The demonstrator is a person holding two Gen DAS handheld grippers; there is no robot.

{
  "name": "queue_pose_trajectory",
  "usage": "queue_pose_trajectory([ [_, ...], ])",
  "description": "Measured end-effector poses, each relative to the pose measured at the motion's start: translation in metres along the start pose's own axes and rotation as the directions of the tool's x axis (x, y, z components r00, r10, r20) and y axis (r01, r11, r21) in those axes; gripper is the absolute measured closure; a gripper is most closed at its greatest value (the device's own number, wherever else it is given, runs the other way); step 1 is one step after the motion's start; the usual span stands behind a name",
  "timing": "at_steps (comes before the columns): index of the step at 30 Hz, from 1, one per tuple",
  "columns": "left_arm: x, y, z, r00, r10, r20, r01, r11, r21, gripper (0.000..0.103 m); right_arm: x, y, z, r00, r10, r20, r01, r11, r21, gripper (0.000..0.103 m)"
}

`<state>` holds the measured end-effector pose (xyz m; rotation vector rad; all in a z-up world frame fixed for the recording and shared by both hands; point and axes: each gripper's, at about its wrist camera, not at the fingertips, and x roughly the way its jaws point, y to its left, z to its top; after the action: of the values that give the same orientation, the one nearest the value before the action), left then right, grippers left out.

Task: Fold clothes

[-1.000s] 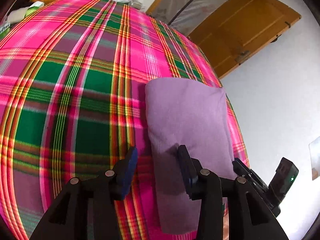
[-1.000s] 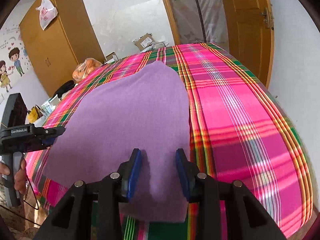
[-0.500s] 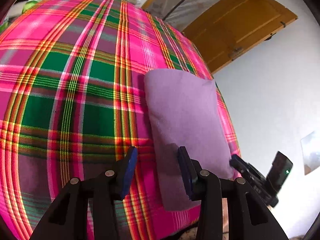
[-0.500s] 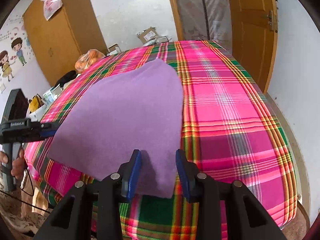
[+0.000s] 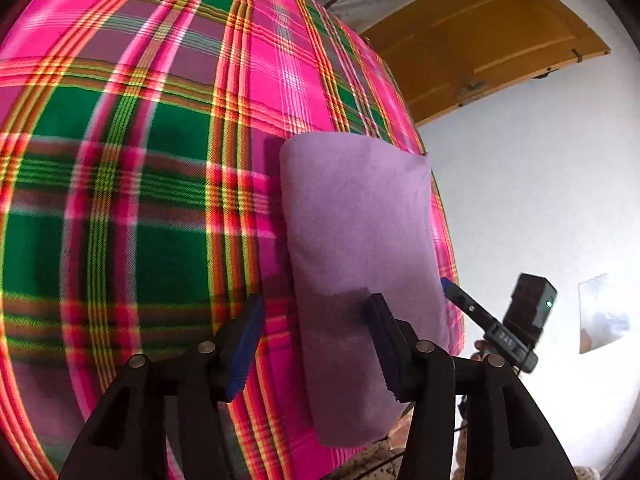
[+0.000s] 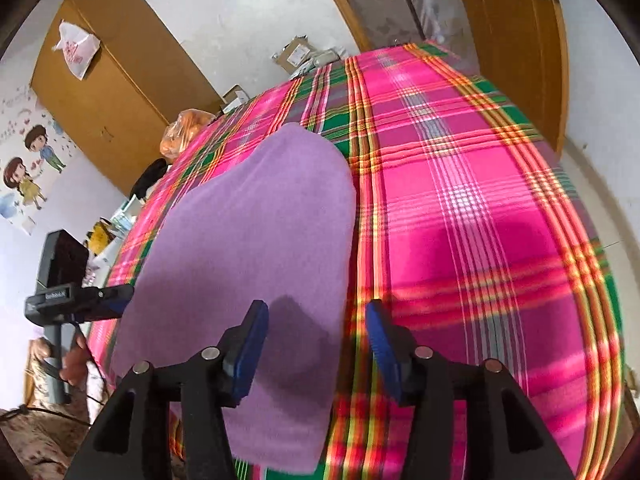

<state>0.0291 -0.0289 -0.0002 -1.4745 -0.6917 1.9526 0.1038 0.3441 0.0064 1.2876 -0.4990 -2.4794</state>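
A folded lilac garment [image 5: 360, 248] lies flat as a neat rectangle near the edge of a bed covered in pink and green plaid [image 5: 140, 160]. My left gripper [image 5: 314, 344] hovers open above its near left edge, holding nothing. In the right wrist view the same lilac garment [image 6: 256, 248] fills the lower left, and my right gripper [image 6: 316, 348] hangs open over its right edge, empty. Each gripper shows in the other's view: the right gripper [image 5: 450, 286] at the garment's far side, the left gripper [image 6: 116, 296] at the bed's left edge.
A wooden door [image 5: 480, 48] stands beyond the bed's far corner. A wooden wardrobe [image 6: 108, 84], an orange bag [image 6: 182, 132] and cardboard boxes [image 6: 296, 54] sit past the bed's head. A hand [image 6: 74, 364] holds the left gripper's handle. White wall [image 5: 520, 200] borders the bed.
Both grippers have drawn back and risen from the folded garment, which now looks smaller in both views. Their jaws stayed open, and the garment has not moved.
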Motion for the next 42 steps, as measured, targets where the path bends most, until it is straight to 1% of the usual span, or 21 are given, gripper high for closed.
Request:
queue_pose_trajectory([
  [6, 0.012, 0.006, 0.02, 0.997, -0.071, -0.036, 0.07, 0.997, -0.021, 0.046, 0.018, -0.017, 0.017, 0.992, 0.119, -0.042, -0.117, 0.992, 0.051, 0.047],
  [8, 0.016, 0.008, 0.023, 0.994, -0.097, -0.052, 0.096, 0.995, -0.023, 0.046, 0.021, -0.018, 0.021, 0.986, 0.158, -0.059, -0.155, 0.987, 0.045, 0.044],
  [13, 0.024, 0.01, 0.027, 0.983, -0.163, -0.086, 0.16, 0.986, -0.036, 0.046, 0.032, -0.019, 0.029, 0.966, 0.241, -0.089, -0.238, 0.97, 0.043, 0.042],
  [14, 0.025, 0.011, 0.027, 0.98, -0.176, -0.091, 0.173, 0.984, -0.04, 0.046, 0.034, -0.019, 0.03, 0.962, 0.258, -0.093, -0.255, 0.966, 0.046, 0.04],
  [20, 0.029, 0.009, 0.03, 0.975, -0.189, -0.119, 0.184, 0.982, -0.049, 0.045, 0.046, -0.014, 0.034, 0.929, 0.347, -0.126, -0.344, 0.938, 0.043, 0.039],
  [23, 0.029, 0.007, 0.03, 0.976, -0.186, -0.115, 0.181, 0.982, -0.053, 0.045, 0.049, -0.011, 0.034, 0.925, 0.358, -0.129, -0.357, 0.934, 0.032, 0.039],
  [24, 0.03, 0.006, 0.03, 0.977, -0.183, -0.112, 0.178, 0.983, -0.052, 0.045, 0.048, -0.011, 0.034, 0.925, 0.359, -0.128, -0.358, 0.933, 0.031, 0.04],
  [27, 0.025, 0.006, 0.025, 0.979, -0.172, -0.106, 0.167, 0.985, -0.054, 0.045, 0.048, -0.012, 0.034, 0.929, 0.349, -0.125, -0.347, 0.937, 0.036, 0.047],
  [28, 0.023, 0.007, 0.023, 0.98, -0.168, -0.104, 0.163, 0.985, -0.057, 0.045, 0.049, -0.011, 0.034, 0.932, 0.34, -0.124, -0.338, 0.94, 0.037, 0.052],
  [29, 0.022, 0.005, 0.022, 0.983, -0.153, -0.101, 0.149, 0.988, -0.049, 0.046, 0.048, -0.011, 0.034, 0.938, 0.324, -0.125, -0.322, 0.946, 0.034, 0.061],
  [31, 0.022, 0.0, 0.021, 0.989, -0.113, -0.092, 0.111, 0.993, -0.028, 0.053, 0.049, -0.009, 0.034, 0.952, 0.279, -0.125, -0.279, 0.96, 0.024, 0.069],
  [35, 0.021, -0.009, 0.019, 0.997, -0.034, -0.073, 0.035, 0.999, 0.015, 0.057, 0.047, -0.001, 0.032, 0.969, 0.222, -0.111, -0.225, 0.974, -0.014, 0.069],
  [39, 0.02, -0.02, 0.016, 0.998, 0.044, -0.053, -0.041, 0.997, 0.068, 0.06, 0.048, 0.017, 0.029, 0.988, 0.124, -0.094, -0.133, 0.986, -0.096, 0.071],
  [42, 0.019, -0.026, 0.012, 0.996, 0.09, -0.031, -0.086, 0.991, 0.102, 0.061, 0.048, 0.031, 0.026, 0.997, 0.041, -0.071, -0.052, 0.986, -0.16, 0.071],
])
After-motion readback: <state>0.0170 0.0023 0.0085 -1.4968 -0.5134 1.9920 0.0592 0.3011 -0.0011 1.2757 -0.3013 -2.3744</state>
